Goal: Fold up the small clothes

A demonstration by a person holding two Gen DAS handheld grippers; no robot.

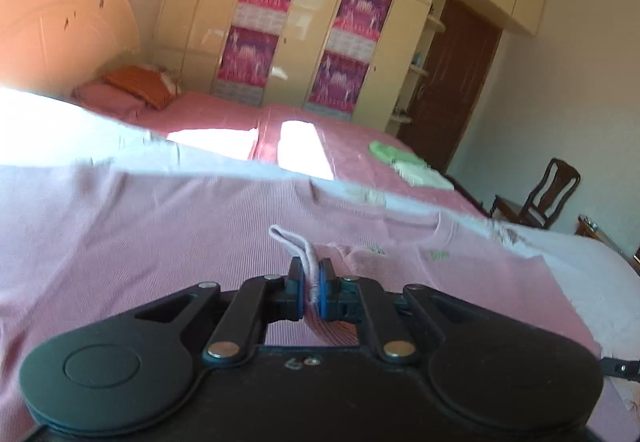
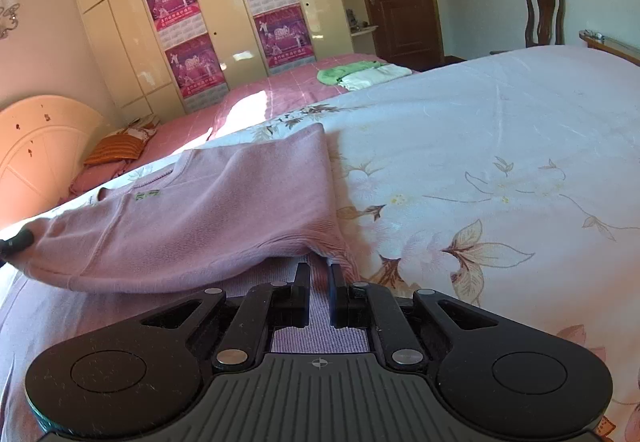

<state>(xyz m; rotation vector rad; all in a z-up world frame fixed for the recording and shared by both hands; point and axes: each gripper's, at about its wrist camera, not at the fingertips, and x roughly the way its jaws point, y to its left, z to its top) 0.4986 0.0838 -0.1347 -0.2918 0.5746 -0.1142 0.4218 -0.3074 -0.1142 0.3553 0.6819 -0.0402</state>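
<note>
A small pink ribbed garment point(image 1: 168, 226) lies spread on the floral bedcover. My left gripper point(image 1: 311, 284) is shut on a folded edge of the pink garment, with cloth bunched between its blue pads. In the right wrist view the same pink garment point(image 2: 208, 218) is lifted and draped over itself, with a small green logo near its collar. My right gripper point(image 2: 319, 278) is shut on the garment's hem, a strip of pink cloth pinched between its fingers. The tip of the left gripper point(image 2: 18, 240) shows at the far left edge.
The white floral bedcover point(image 2: 500, 146) stretches to the right. Behind it lies a pink bed point(image 2: 256, 98) with folded green and white clothes point(image 2: 360, 74) and an orange pillow point(image 2: 116, 150). A wardrobe with posters, a brown door and a wooden chair point(image 2: 544, 18) stand beyond.
</note>
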